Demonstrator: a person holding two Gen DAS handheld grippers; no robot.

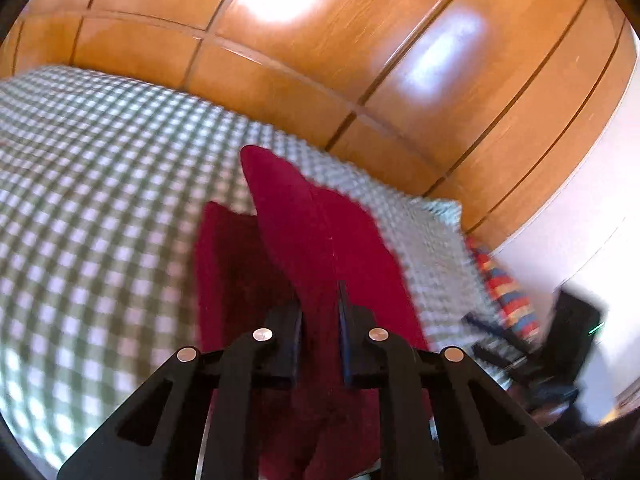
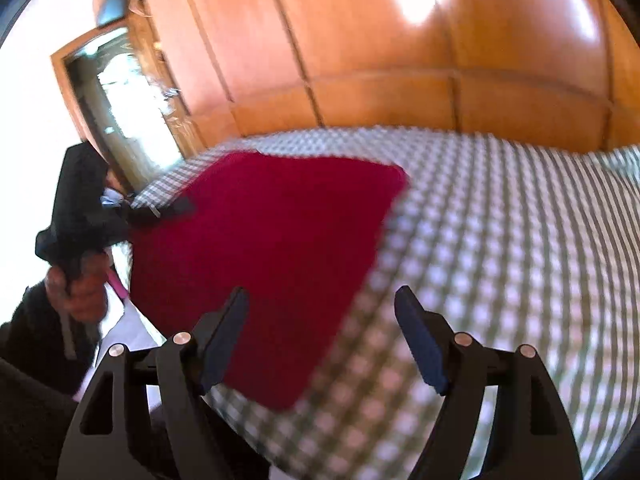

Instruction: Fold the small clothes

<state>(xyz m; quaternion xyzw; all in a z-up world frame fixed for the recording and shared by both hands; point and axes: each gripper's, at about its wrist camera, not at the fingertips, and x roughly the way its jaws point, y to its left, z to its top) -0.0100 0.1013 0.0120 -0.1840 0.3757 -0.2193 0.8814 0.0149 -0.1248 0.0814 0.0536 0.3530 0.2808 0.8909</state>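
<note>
A dark red cloth (image 2: 272,248) lies on the green-and-white checked bed cover (image 2: 500,240), its near corner toward my right gripper. My left gripper (image 1: 320,320) is shut on an edge of the red cloth (image 1: 316,232) and lifts a fold of it upright above the flat part. The left gripper also shows in the right wrist view (image 2: 176,208) at the cloth's far left edge, with the hand holding it. My right gripper (image 2: 320,336) is open and empty, just above the cloth's near right edge.
Wooden wardrobe panels (image 1: 400,80) stand behind the bed. A striped red, blue and yellow item (image 1: 508,292) lies at the bed's right edge. A mirror or doorway (image 2: 132,112) is at the left in the right wrist view.
</note>
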